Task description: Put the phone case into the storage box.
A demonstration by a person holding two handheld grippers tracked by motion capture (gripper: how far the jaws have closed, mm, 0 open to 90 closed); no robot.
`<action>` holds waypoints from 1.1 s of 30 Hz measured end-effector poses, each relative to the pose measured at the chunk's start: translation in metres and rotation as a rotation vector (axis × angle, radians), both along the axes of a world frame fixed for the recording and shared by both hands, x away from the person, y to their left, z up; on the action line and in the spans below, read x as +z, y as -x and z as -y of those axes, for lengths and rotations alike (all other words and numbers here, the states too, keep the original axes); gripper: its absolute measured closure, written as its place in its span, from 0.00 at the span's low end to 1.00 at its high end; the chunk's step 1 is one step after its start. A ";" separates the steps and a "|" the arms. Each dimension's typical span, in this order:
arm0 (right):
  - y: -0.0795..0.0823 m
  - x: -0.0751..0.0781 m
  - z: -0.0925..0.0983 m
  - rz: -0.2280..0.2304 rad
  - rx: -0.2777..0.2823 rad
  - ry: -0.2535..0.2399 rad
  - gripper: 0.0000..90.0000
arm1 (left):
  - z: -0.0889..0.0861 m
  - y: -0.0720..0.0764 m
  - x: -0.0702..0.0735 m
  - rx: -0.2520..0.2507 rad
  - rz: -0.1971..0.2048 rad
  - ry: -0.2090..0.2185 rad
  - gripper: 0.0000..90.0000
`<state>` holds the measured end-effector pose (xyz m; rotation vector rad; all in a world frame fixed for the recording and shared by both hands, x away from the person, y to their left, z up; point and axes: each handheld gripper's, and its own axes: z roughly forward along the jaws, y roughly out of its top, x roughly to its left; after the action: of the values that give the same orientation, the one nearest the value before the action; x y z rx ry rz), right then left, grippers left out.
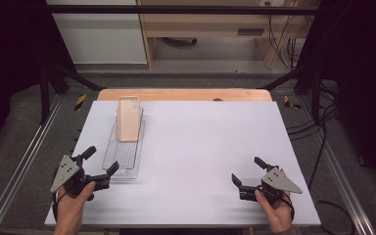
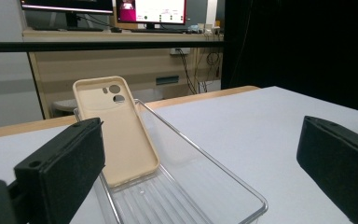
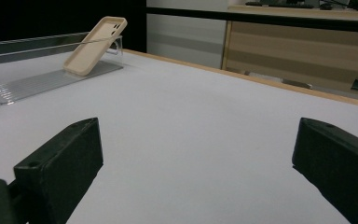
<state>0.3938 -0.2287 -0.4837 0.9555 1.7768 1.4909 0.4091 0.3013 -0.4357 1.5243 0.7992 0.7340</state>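
Observation:
A beige phone case leans tilted inside a long clear plastic tray, its top resting on the tray's far end. My left gripper is open at the tray's near end, one jaw on each side of the near corner, holding nothing. Over the bare table at the near right my right gripper is open and empty.
The white table top has a wooden strip along its far edge. Metal rails run along both sides. Behind stand a wooden desk, cables, and monitors.

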 end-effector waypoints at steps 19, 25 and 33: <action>0.000 0.000 0.000 0.001 0.004 0.007 0.02 | 0.002 0.002 -0.011 -0.006 -0.002 -0.026 0.01; 0.000 0.000 0.000 0.003 0.005 0.010 0.02 | 0.002 0.003 -0.013 -0.005 -0.006 -0.029 0.01; 0.000 -0.001 0.000 0.008 0.004 0.015 0.02 | 0.001 0.005 -0.015 -0.009 0.005 -0.033 0.01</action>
<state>0.3941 -0.2285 -0.4846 0.9379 1.7831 1.4798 0.4038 0.3004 -0.4511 1.5546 0.7795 0.7470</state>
